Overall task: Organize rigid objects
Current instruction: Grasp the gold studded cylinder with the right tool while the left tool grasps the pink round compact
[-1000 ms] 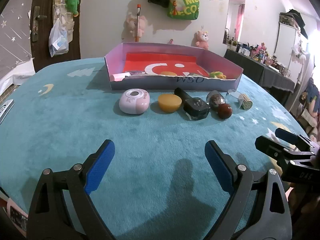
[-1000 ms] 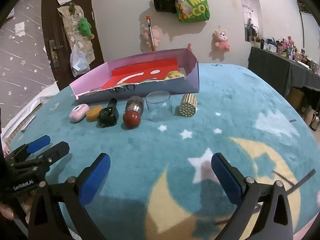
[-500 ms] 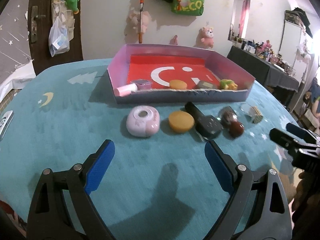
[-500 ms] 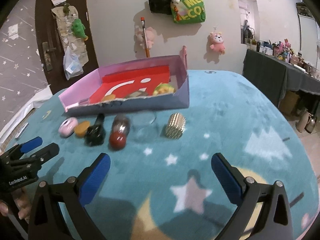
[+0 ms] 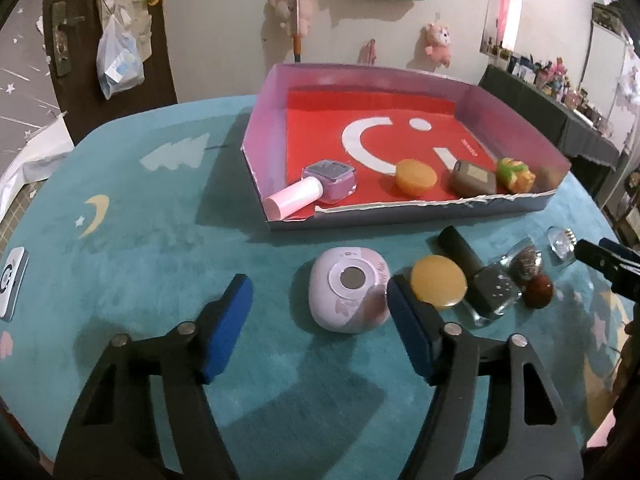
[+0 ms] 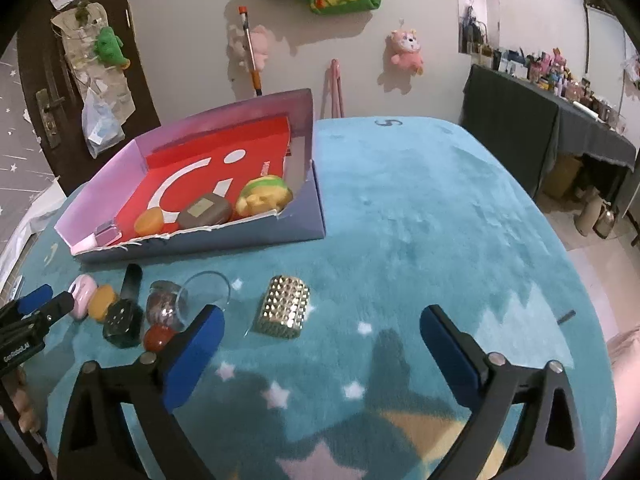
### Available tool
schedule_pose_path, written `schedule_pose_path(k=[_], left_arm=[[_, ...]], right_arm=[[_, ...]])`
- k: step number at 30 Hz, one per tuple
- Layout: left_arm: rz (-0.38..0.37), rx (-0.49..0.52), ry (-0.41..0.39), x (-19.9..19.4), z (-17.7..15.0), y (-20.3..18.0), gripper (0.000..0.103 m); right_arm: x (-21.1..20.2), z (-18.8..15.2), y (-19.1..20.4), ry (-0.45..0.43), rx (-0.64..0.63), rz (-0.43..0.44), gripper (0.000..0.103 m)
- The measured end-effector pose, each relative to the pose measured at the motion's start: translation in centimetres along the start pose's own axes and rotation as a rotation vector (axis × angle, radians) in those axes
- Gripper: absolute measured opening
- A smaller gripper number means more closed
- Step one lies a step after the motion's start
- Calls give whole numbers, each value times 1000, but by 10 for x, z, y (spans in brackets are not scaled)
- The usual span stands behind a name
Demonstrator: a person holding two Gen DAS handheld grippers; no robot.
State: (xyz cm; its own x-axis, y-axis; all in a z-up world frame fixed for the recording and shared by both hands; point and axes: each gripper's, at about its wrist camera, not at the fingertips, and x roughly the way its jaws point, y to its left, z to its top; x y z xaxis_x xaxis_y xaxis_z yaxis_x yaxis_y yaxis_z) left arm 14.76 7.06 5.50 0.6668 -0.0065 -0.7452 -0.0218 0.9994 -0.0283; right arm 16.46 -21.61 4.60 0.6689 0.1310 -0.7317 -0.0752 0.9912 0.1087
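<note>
My left tongs (image 5: 318,316) are closing but grip nothing; the pale pink rounded case (image 5: 348,296), with a grey disc on a white ring, lies on the teal rug (image 5: 160,248) just ahead of them, below the pink tray (image 5: 264,128). My right tongs (image 6: 320,344) stand wide, narrowing slightly, the studded gold cylinder (image 6: 285,306) just ahead.

Teal tabletop (image 5: 160,240) with pale stars and moon; purple box (image 5: 400,80) lined red with white marks; beside box: pink case (image 5: 348,292), amber disc (image 5: 439,282), gold-studded cylinder (image 6: 285,307).
</note>
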Motion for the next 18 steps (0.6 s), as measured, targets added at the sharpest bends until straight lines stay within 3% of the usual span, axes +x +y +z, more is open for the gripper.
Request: schedule_pose_path(k=[3,10,18], left_arm=[[-26,7,15,4,3,1,68],[-65,18,39,10,7,-1,63],[-95,23,76,22,5,-5,51]], right_arm=[[8,3,2,20,-10,-7,95],[22,3,5,62,-16,8,77],[24,2,3,69,-20,22,71]])
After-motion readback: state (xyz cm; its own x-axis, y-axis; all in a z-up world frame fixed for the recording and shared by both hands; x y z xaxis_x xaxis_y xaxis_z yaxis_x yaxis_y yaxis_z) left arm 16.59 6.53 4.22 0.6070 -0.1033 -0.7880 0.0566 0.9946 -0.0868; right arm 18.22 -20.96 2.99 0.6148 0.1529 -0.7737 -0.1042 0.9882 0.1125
